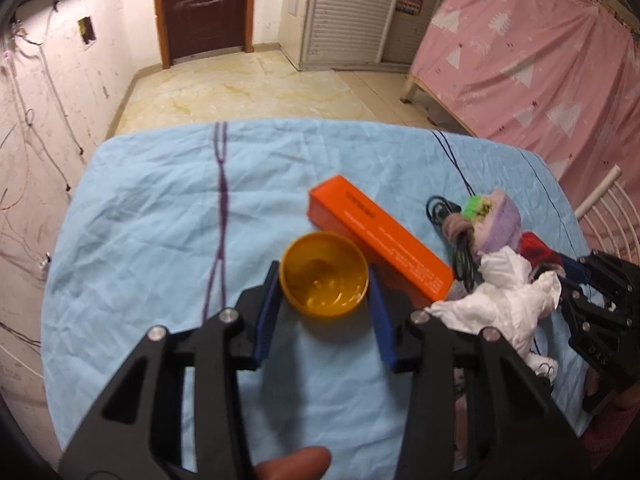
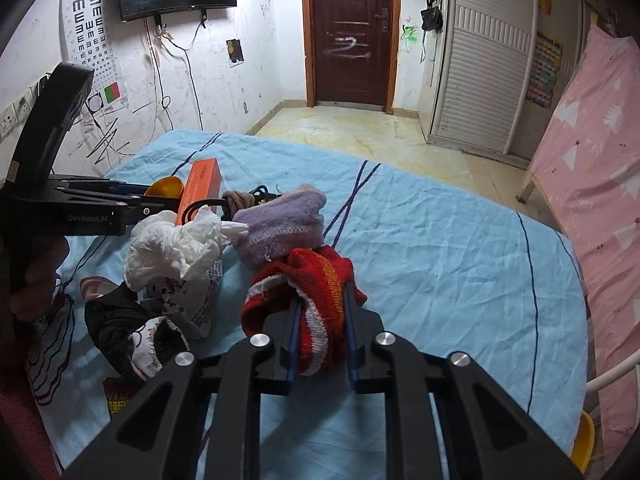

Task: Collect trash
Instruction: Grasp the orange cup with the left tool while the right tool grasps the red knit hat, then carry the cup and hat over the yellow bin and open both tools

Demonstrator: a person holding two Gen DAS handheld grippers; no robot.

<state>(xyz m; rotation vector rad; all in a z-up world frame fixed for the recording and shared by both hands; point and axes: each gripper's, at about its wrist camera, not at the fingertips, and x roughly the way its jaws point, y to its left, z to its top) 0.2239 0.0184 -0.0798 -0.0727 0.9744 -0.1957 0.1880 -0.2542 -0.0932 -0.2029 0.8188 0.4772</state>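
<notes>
Right gripper (image 2: 320, 312) fingers clamped on red knit cloth (image 2: 304, 280); purple knit cloth (image 2: 280, 220) just beyond. Left gripper (image 1: 324, 276) fingers partly open, flanking yellow bowl (image 1: 324, 278) on blue-covered table (image 1: 140, 220), contact unclear; orange box (image 1: 380, 236) beyond, crumpled white bag (image 1: 500, 296) right.

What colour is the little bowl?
Yellow-orange; the bowl shows best in the left wrist view.

Hidden and cut-off parts on the blue sheet

The printing on the orange box (image 1: 380, 232) is too blurred to read. The black cable (image 1: 460, 240) runs under the purple sock (image 2: 280, 220), its far end hidden. The black sock (image 2: 120, 332) covers part of a printed wrapper. The red sock (image 2: 316, 280) hides between the right gripper's (image 2: 320, 312) fingers.
</notes>
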